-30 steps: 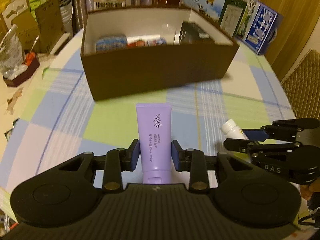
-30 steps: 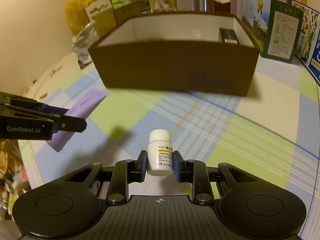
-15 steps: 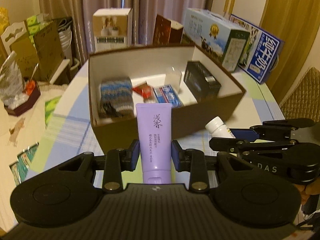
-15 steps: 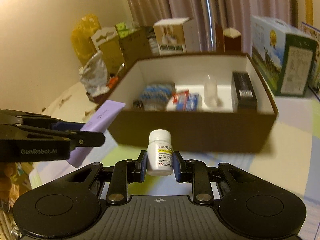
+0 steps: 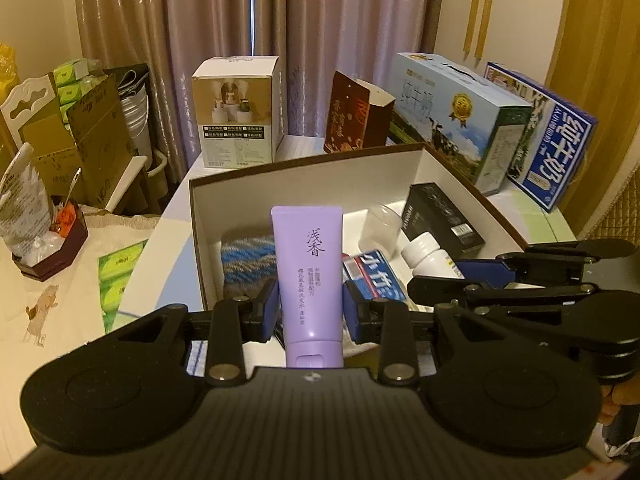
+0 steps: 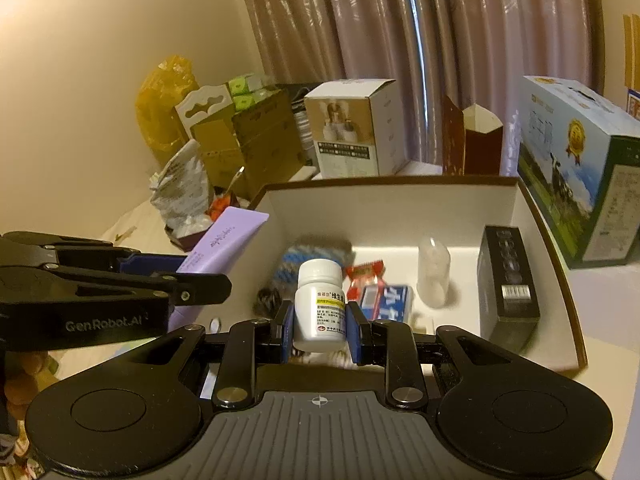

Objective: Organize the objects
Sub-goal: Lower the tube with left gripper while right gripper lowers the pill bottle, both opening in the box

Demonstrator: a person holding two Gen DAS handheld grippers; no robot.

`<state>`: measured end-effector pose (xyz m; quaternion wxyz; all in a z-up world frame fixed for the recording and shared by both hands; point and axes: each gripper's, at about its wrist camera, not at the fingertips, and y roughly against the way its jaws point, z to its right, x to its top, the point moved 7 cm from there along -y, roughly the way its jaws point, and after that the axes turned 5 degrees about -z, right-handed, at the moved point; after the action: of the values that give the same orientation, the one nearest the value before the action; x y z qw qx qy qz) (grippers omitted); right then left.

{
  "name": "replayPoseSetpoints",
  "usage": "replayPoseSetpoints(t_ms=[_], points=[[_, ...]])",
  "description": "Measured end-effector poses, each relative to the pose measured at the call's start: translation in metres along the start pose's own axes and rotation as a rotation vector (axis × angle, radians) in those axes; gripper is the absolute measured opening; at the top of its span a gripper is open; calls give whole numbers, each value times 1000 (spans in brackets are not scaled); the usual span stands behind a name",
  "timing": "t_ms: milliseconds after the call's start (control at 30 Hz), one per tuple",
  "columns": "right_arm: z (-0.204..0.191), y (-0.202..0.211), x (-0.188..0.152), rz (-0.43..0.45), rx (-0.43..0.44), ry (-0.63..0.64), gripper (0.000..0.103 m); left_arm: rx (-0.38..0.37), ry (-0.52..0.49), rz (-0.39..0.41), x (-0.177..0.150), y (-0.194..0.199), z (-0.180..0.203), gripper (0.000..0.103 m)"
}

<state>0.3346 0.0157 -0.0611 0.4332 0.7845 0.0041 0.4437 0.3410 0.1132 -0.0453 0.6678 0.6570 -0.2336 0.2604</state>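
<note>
The left gripper [image 5: 310, 310] is clamped on a purple tube [image 5: 308, 268], cap toward the camera, flat end pointing up. The right gripper [image 6: 319, 330] squeezes a white pill bottle [image 6: 319, 304] upright between its blue pads. Both are held side by side above the near edge of an open brown box [image 6: 552, 248] with white inner walls. Inside lie a blue striped knit roll [image 5: 248, 258] near the left wall, a blue and white carton [image 6: 384, 300] and a clear bottle [image 6: 433, 270] in the middle, and a black box [image 6: 508, 280] along the right wall. Cartons stand behind, before curtains.
</note>
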Motion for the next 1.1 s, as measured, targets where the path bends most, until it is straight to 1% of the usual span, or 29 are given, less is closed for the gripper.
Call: replayPoseSetpoints(t_ms=[233,467,900,1100], points=[[10,-27,24,-10,-6,-32,24,14,-6,-18,18,-29,-12,29],[22,-52,37,-31,-13,-68,24,35,-6,-46,29,-58,-25,29],[38,-94,46,-78,-14,-126,24,51,16,-129,37,-116,-52,29],[43,-108,47,-93,-12,-152,24,40,40,-157,38,-137,-58,29]])
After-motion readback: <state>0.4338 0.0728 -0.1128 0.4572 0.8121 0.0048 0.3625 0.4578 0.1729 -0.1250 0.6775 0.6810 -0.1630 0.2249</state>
